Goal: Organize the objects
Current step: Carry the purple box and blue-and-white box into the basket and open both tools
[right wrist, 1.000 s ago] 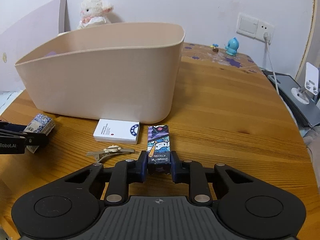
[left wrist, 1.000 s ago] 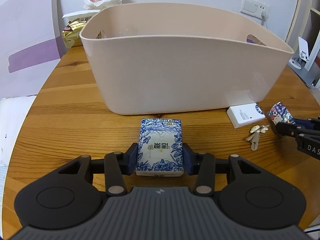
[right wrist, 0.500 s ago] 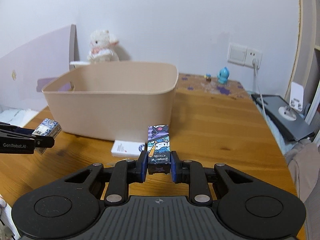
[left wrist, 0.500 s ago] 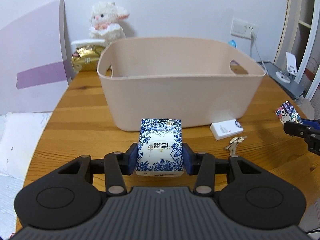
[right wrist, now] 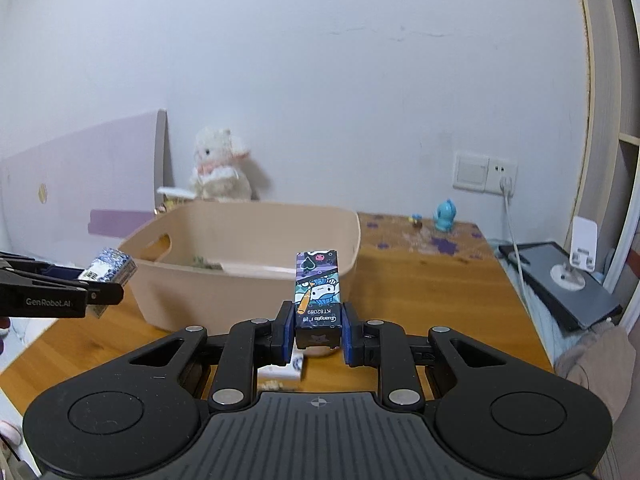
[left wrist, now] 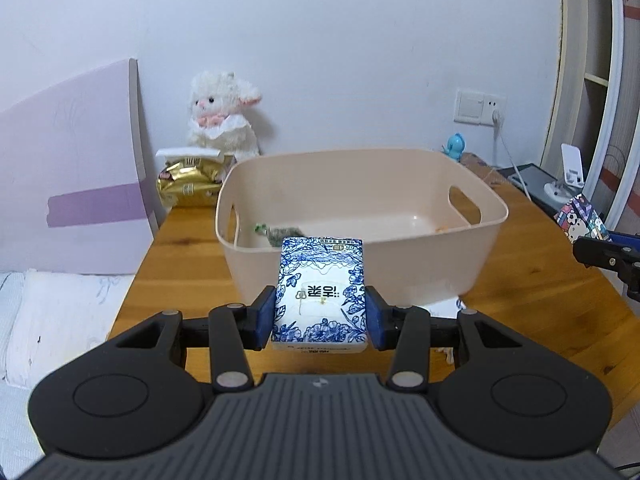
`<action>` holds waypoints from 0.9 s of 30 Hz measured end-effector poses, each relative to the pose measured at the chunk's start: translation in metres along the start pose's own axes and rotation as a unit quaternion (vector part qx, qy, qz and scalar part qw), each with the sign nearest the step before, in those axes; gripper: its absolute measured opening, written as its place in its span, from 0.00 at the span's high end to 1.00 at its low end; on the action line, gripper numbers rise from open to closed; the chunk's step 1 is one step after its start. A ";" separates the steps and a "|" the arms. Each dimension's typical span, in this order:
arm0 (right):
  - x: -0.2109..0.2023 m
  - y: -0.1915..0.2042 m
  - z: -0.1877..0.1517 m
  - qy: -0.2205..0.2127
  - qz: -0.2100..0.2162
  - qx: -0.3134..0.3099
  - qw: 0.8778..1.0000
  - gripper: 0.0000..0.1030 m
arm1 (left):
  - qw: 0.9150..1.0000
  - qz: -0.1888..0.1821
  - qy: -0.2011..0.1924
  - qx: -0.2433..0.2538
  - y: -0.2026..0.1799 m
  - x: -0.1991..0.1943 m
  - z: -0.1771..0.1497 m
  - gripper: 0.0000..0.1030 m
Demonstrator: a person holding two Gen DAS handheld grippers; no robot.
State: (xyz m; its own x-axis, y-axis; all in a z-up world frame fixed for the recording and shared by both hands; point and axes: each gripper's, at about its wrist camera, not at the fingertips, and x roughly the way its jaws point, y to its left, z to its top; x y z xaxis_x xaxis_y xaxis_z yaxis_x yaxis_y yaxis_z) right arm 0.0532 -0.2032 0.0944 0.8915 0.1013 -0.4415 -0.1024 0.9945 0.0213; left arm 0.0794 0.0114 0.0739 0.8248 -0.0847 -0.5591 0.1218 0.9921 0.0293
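Observation:
My left gripper [left wrist: 320,316] is shut on a blue-and-white floral tissue pack [left wrist: 320,292], held in the air just before the near wall of the beige plastic bin [left wrist: 360,268]. The right wrist view shows that same tissue pack [right wrist: 108,270] at its left edge. My right gripper [right wrist: 316,332] is shut on a small cartoon-printed box [right wrist: 319,288], raised in front of the beige bin [right wrist: 248,280]. The cartoon box [left wrist: 580,218] also appears at the right of the left wrist view. Small items lie on the bin's floor.
A white card box [right wrist: 282,368] lies on the wooden table [right wrist: 432,300] under my right gripper. A plush lamb [left wrist: 224,116] and a gold bag [left wrist: 188,186] stand behind the bin. A phone stand [right wrist: 576,268], a blue figurine [right wrist: 445,216] and a wall socket [right wrist: 486,172] are at the right.
Both grippers have risen from the tabletop with their objects. The bin's inside has come into view, and the white card box and clip are left below.

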 end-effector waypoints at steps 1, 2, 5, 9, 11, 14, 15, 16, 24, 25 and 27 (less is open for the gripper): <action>0.000 0.000 0.003 -0.005 0.001 0.000 1.000 0.79 | 1.000 0.001 -0.002 0.001 0.000 0.000 0.003 0.53; 0.000 0.000 0.006 -0.009 0.002 0.000 1.000 0.79 | 1.000 0.003 -0.005 0.003 0.001 0.000 0.006 0.53; 0.003 0.001 0.015 -0.019 0.003 0.000 1.000 0.79 | 1.000 0.005 -0.013 0.004 0.001 0.001 0.016 0.53; 0.012 -0.001 0.027 -0.027 0.004 0.004 1.000 0.79 | 1.000 -0.006 -0.016 -0.002 0.005 0.008 0.030 0.53; 0.018 -0.003 0.032 -0.030 0.004 0.006 1.000 0.79 | 1.000 -0.003 -0.019 0.003 0.004 0.014 0.037 0.53; 0.027 -0.005 0.039 -0.031 0.003 0.004 1.000 0.79 | 1.000 -0.003 -0.019 0.006 0.003 0.024 0.046 0.53; 0.031 -0.005 0.042 -0.029 0.002 0.002 1.000 0.79 | 1.000 -0.004 -0.019 0.007 0.003 0.028 0.048 0.54; 0.037 -0.006 0.044 -0.025 0.002 -0.001 1.000 0.79 | 1.000 -0.005 -0.018 0.008 0.002 0.032 0.051 0.53; 0.075 -0.003 0.056 -0.009 0.002 -0.007 1.000 0.79 | 1.000 0.003 -0.002 0.012 0.003 0.074 0.068 0.53; 0.081 -0.002 0.057 -0.005 0.003 -0.006 1.000 0.79 | 1.000 0.004 0.001 0.012 0.004 0.080 0.069 0.53; 0.093 0.000 0.059 0.002 0.005 -0.006 1.000 0.79 | 1.000 0.007 0.010 0.013 0.005 0.094 0.070 0.54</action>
State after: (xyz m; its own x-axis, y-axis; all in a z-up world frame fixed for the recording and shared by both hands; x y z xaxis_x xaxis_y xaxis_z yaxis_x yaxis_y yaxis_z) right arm 0.1628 -0.1927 0.1065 0.8885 0.1119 -0.4450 -0.1175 0.9930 0.0149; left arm 0.1964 0.0023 0.0798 0.8150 -0.0680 -0.5755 0.1245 0.9904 0.0593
